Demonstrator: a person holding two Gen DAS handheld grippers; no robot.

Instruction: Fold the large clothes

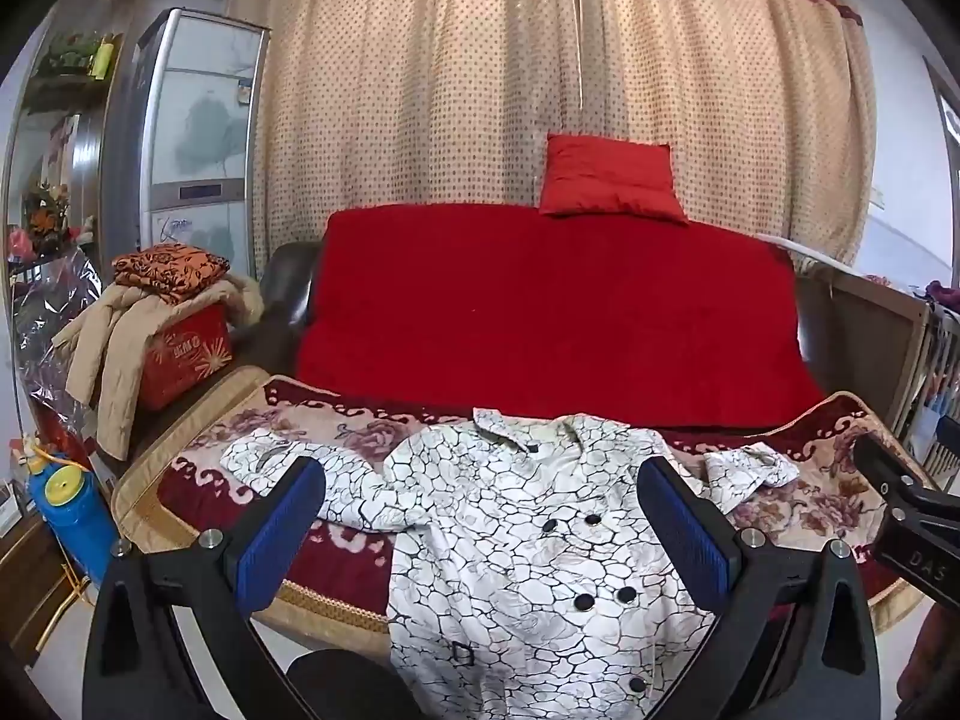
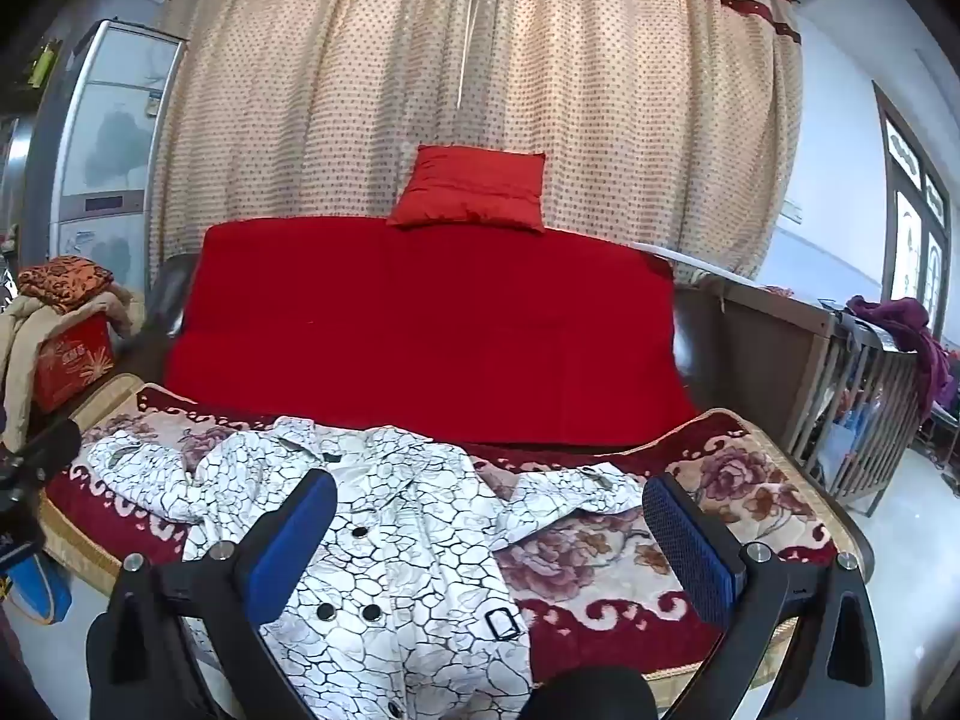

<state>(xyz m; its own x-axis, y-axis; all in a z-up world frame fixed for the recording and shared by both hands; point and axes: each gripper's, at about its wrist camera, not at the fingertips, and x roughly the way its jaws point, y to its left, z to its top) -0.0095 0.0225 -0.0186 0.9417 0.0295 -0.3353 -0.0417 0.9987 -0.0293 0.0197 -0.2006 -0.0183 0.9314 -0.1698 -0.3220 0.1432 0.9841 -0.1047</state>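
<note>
Curtains [image 1: 480,78] of cream cloth with small dots fill the upper half of both views, hanging behind a sofa draped in a red cover [image 1: 552,312]. A flowered red and cream blanket [image 2: 606,564] spreads across the seat in the lower half of each frame. On it lies the white coat [image 1: 528,552] with a black crackle print and dark buttons, front up, collar toward the sofa back, sleeves flung out to left and right, its hem running off the bottom edge. At upper left stands a tall grey cabinet [image 1: 192,138]. Lower, at the left edge, a red box [image 1: 186,354] carries a beige jacket and a folded orange cloth. A red cushion [image 1: 609,180] sits on top of the sofa back, centre frame. The left gripper [image 1: 483,501] hovers over the coat's chest with its blue pads spread wide, nothing between them. The right gripper [image 2: 492,510] is likewise spread wide, above the coat's right side and sleeve, gripping nothing.
</note>
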